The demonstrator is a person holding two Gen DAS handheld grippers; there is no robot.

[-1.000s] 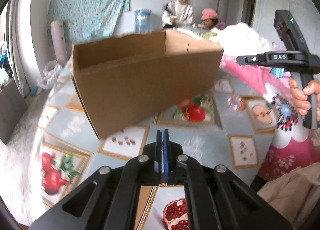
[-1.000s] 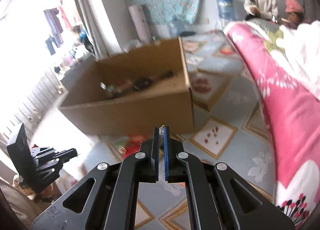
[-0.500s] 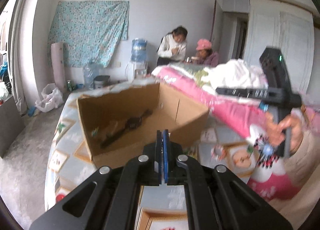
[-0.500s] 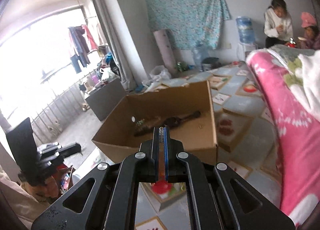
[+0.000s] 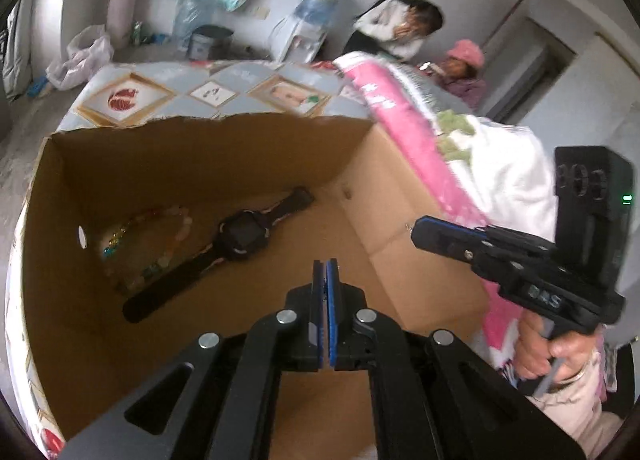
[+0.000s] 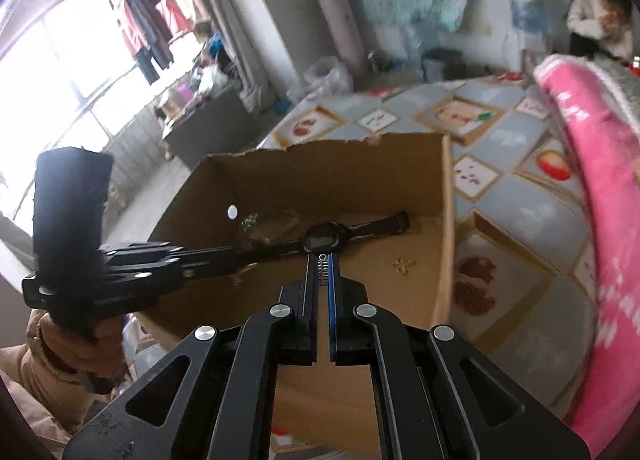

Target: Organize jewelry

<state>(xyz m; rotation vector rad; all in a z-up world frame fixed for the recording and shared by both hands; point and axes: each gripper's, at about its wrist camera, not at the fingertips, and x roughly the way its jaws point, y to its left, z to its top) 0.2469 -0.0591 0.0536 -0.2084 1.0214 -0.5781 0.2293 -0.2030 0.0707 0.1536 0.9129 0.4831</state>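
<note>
An open cardboard box sits on a patterned cloth. On its floor lie a black wristwatch, a string of coloured beads and a small gold trinket. My left gripper hangs over the box's near side, shut, with nothing seen between its pads. My right gripper is shut on a thin silver chain piece, whose ring sticks out at the tips, above the watch. In the left wrist view the right gripper reaches over the box's right wall.
A pink blanket with white bedding lies right of the box. The patterned cloth stretches behind and beside it. Two people sit at the far wall near a water dispenser. A hand holds the right gripper's handle.
Both grippers have risen and moved forward over the box, so the views now look down into it. Both jaws stayed shut, the right one still on the chain piece.
</note>
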